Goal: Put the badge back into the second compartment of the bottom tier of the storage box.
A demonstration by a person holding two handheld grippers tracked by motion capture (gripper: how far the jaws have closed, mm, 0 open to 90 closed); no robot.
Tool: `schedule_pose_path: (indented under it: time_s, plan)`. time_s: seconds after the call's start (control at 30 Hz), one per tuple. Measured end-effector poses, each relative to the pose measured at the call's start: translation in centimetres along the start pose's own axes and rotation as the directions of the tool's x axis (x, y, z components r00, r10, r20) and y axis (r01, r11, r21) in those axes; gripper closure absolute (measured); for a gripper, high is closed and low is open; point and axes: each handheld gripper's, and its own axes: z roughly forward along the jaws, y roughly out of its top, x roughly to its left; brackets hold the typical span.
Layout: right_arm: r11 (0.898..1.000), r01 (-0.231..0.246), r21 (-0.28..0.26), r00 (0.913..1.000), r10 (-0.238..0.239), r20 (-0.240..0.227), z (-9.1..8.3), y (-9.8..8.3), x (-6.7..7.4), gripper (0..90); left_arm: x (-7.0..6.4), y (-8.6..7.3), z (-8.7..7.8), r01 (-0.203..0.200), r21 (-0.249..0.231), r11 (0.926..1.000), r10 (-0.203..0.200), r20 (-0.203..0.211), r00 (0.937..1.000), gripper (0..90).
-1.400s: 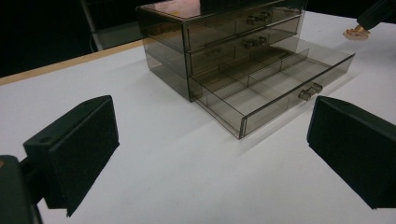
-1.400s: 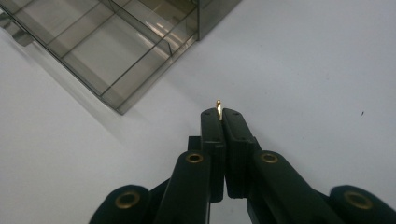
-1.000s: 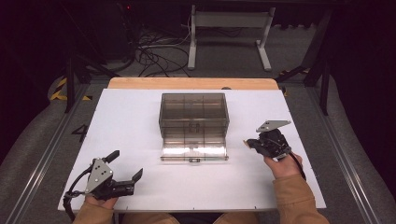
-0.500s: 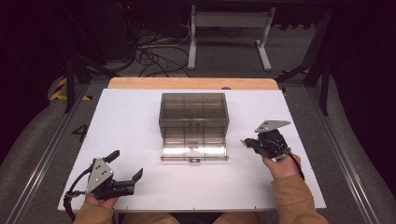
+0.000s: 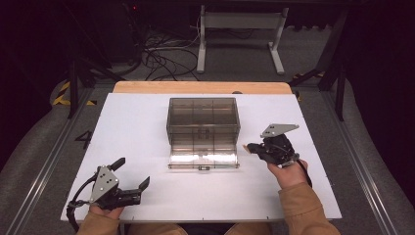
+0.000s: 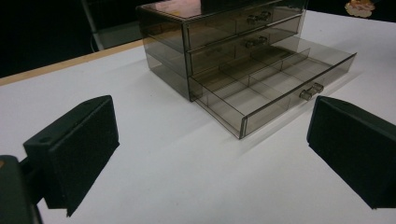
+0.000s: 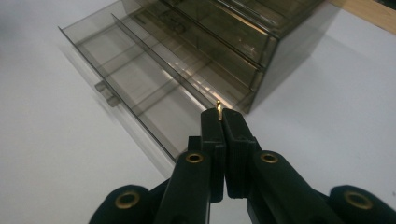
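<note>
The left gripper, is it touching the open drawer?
Apart. The left gripper view shows bare white table between the open left gripper and the pulled-out drawer.

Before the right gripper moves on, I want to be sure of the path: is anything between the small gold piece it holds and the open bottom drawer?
Nothing visible. The right gripper is shut on the small gold piece, just off the right end of the open bottom drawer, with bare white table between. Its compartments look empty.

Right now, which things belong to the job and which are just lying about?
In the job: smoky clear plastic drawer cabinet; its pulled-out bottom drawer; tiny gold-coloured piece pinched in right tongs.
Lying about: open left tongs; white table; floor cables.
</note>
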Motion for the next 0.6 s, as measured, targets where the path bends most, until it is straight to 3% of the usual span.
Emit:
schedule_pose_path:
  time_s: [0.27,0.6]
  plan:
    - [0.999,0.046,-0.014,0.9978,-0.047,-0.046,0.8,1.8,1.6,88.7,0.1,0.0,0.0,-0.001,0.003,1.0,0.001,-0.002,1.0,2.8]
    - [0.997,0.065,-0.031,0.9931,-0.068,-0.095,1.5,3.0,2.9,88.6,0.0,0.0,0.2,-0.005,0.005,1.0,0.005,0.001,1.0,2.8]
